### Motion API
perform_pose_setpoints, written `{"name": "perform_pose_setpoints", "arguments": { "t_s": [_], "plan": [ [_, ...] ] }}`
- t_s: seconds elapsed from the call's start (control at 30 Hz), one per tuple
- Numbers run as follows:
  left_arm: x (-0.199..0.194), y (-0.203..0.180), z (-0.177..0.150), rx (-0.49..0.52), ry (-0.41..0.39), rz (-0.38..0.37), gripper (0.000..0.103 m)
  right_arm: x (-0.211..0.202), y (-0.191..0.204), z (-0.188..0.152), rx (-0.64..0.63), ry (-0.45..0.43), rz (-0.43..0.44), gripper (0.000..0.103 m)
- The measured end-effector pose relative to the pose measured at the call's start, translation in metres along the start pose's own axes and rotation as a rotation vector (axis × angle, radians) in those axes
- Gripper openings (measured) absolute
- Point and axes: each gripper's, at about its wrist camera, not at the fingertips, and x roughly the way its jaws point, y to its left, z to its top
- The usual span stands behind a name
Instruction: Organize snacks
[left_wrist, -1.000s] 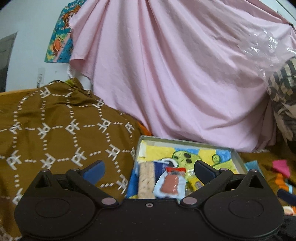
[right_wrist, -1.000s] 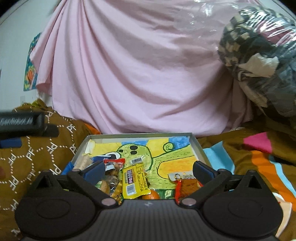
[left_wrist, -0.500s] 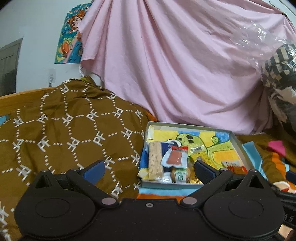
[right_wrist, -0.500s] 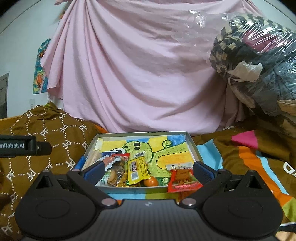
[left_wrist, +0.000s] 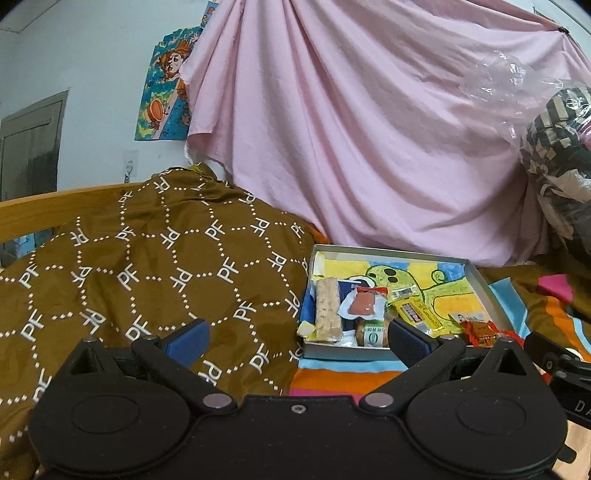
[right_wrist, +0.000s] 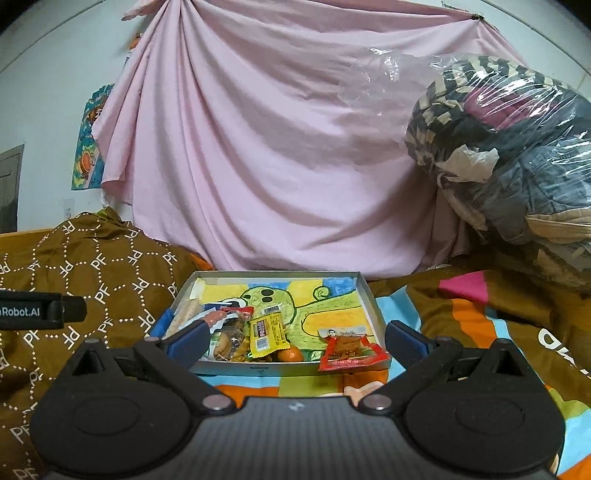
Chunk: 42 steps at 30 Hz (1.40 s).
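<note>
— Hanging spread and empty, the left gripper (left_wrist: 297, 338) sat above the brown blanket (left_wrist: 147, 280), its jaws wide apart with nothing between them. Where was the box?

— Ahead of those jaws and toward their right side. The box (left_wrist: 480, 284) lay on the bed, on the striped cover (left_wrist: 343, 376), with the right finger's tip overlapping its near left corner in the left wrist view.

— And the right gripper (right_wrist: 295, 338)?

— Also released, holding nothing. The box (right_wrist: 365, 291) lay straight ahead, between its two fingers and just beyond them.

— What was in the box?

— Snacks were piled at the near left end: a pale bar (left_wrist: 327, 308) along the left wall, a sausage pack (left_wrist: 364, 304) beside it, and a yellow packet (right_wrist: 266, 332) toward the middle. A small orange (right_wrist: 290, 354) lay against the near wall. A red packet (right_wrist: 351, 349) leaned over the near right rim, partly outside.

— Anything beyond the jaws?

— A pink sheet (right_wrist: 266, 155) hung behind the box, and a plastic-wrapped bundle (right_wrist: 517, 162) sat far right. The left gripper's body (right_wrist: 37, 310) showed at the left edge of the right wrist view.
</note>
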Motion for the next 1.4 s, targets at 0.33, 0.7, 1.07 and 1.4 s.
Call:
{"name": "perform_pose_setpoints", "arguments": {
  "t_s": [0.33, 0.7, 1.07, 1.4],
  "plan": [
    [-0.025, -0.009, -0.018, 0.053, 0.009, 0.022, 0.102, -0.02, -0.004, -0.005, 0.02, 0.025, 0.042, 0.103],
    [-0.041, -0.011, -0.031, 0.089, 0.036, 0.036, 0.102, -0.032, -0.007, -0.016, 0.044, 0.093, 0.056, 0.103],
    [-0.04, -0.018, -0.041, 0.164, 0.093, 0.061, 0.102, -0.029, -0.013, -0.028, 0.081, 0.163, 0.017, 0.103],
    [-0.037, -0.017, -0.045, 0.161, 0.126, 0.076, 0.102, -0.031, -0.009, -0.032, 0.044, 0.175, 0.018, 0.103]
  ]
}}
